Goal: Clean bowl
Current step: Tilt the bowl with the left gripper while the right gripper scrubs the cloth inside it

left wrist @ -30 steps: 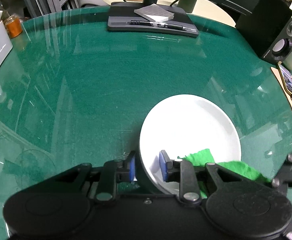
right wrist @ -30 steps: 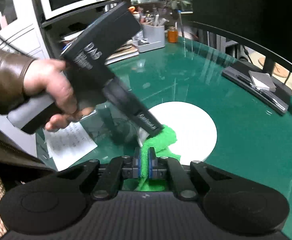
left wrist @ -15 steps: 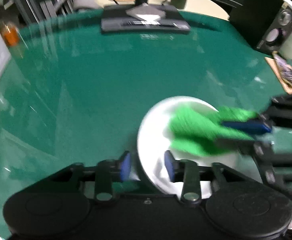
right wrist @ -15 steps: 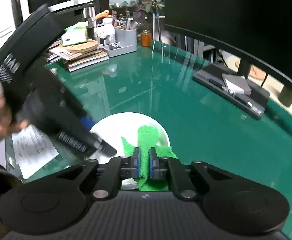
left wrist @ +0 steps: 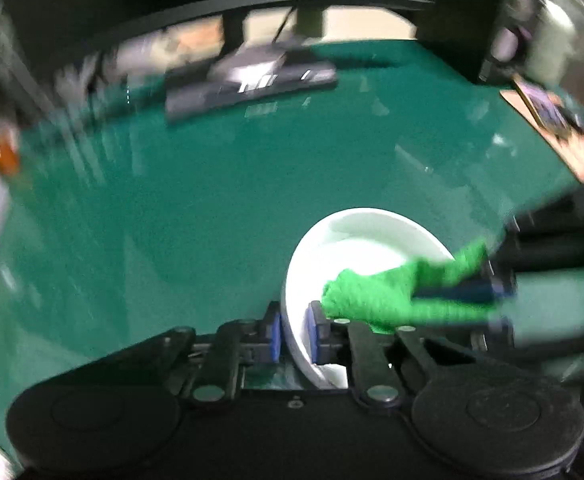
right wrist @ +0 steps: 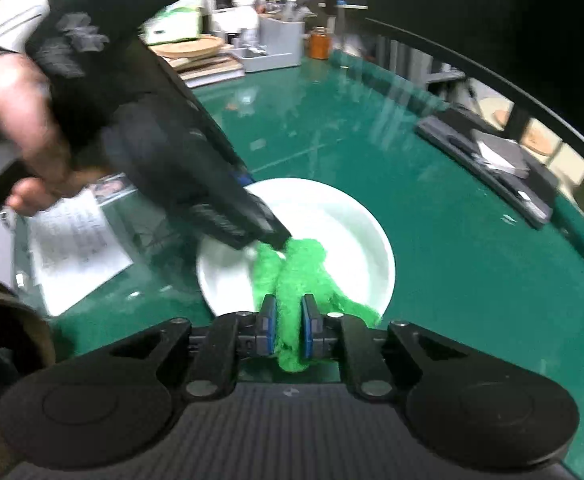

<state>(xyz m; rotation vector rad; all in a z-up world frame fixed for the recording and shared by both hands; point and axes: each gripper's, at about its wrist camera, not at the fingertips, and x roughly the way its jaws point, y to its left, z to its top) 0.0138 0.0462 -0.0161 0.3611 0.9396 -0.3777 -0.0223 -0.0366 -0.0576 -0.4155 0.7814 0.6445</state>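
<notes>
A white bowl (left wrist: 355,240) (right wrist: 331,216) rests on the green table, tilted up at its near edge in the left wrist view. My left gripper (left wrist: 295,332) is shut on the bowl's rim, one blue pad outside and one inside. My right gripper (right wrist: 287,330) is shut on a green cloth (right wrist: 295,272) whose free end lies inside the bowl. In the left wrist view the green cloth (left wrist: 375,296) reaches in from the right, held by the right gripper (left wrist: 459,294). In the right wrist view a hand (right wrist: 16,120) holds the left gripper, whose tips meet the bowl's left rim.
A black tray with pens and a notepad (right wrist: 495,160) lies at the table's far side. A printed paper sheet (right wrist: 76,244) sits left of the bowl. Jars, books and a grey organiser (right wrist: 276,40) crowd the far left. A phone on a cork mat (left wrist: 551,120) lies right.
My left gripper's jaws narrowed onto the bowl's rim and it rolled and rose, tipping the bowl. The cloth swept from the bowl's edge across its inside.
</notes>
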